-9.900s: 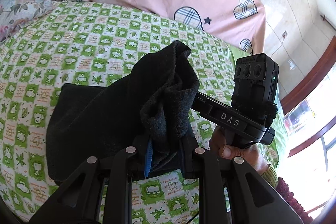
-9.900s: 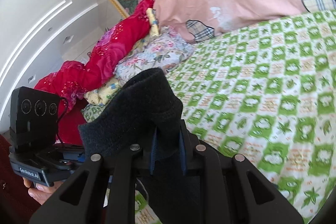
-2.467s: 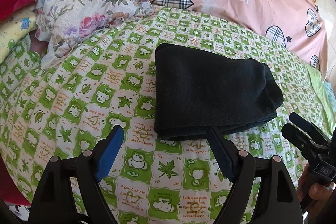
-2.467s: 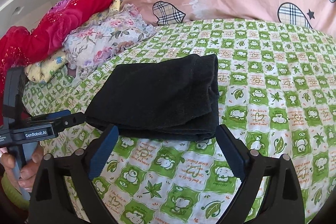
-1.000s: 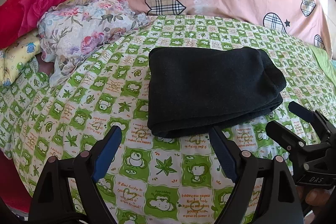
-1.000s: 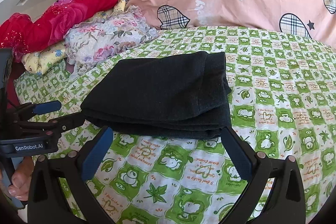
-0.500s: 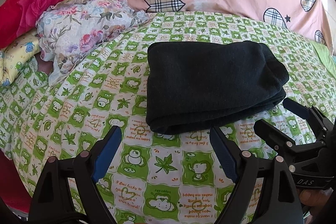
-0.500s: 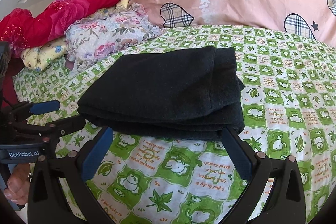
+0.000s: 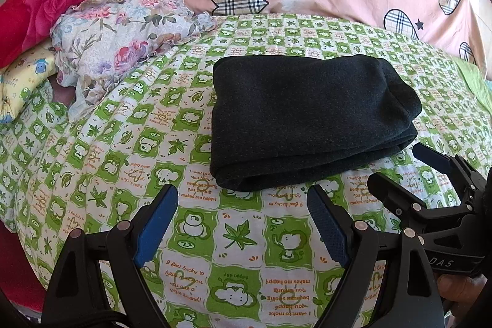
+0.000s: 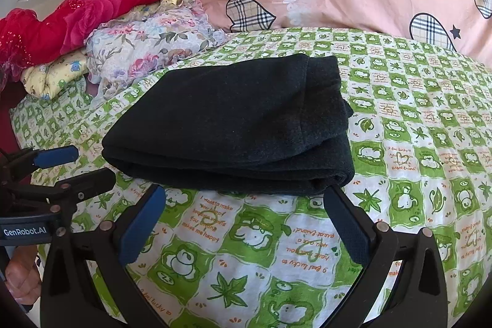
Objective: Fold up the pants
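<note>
The folded pants [image 9: 301, 119], judged soft and limp, are best taken at the thick near edge, while left gripper [image 9: 243, 205] and right gripper [image 10: 246, 205] are held spread, empty.

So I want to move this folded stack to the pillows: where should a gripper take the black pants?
Probably the rounded fold edge of the black pants facing the grippers, approached low from the near side. There the layers are joined, while the right end shows loose stacked edges that could slip apart.
</note>
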The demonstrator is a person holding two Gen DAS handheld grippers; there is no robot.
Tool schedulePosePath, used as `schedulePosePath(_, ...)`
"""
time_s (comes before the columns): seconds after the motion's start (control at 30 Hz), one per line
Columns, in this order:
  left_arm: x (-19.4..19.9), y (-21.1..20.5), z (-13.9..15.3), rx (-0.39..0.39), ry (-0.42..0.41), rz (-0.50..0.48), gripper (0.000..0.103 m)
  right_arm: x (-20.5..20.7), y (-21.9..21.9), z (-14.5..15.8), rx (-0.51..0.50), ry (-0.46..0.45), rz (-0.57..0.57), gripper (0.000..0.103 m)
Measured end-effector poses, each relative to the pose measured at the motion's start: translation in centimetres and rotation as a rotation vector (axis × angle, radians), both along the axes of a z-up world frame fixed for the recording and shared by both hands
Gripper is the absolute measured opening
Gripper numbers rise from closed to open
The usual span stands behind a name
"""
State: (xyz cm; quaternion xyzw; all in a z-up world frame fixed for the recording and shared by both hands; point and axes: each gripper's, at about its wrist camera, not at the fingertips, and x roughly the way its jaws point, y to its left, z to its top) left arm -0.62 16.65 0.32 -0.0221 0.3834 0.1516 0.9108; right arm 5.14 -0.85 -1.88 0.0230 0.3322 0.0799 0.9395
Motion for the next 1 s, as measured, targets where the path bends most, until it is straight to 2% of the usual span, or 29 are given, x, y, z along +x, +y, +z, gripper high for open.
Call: schedulePosePath(1.0,-0.36,-0.05,-0.73,0.01,0.013,0.001,0.087,-0.28,0.37,0.16,-0.009,-0.013,0.013,0.102)
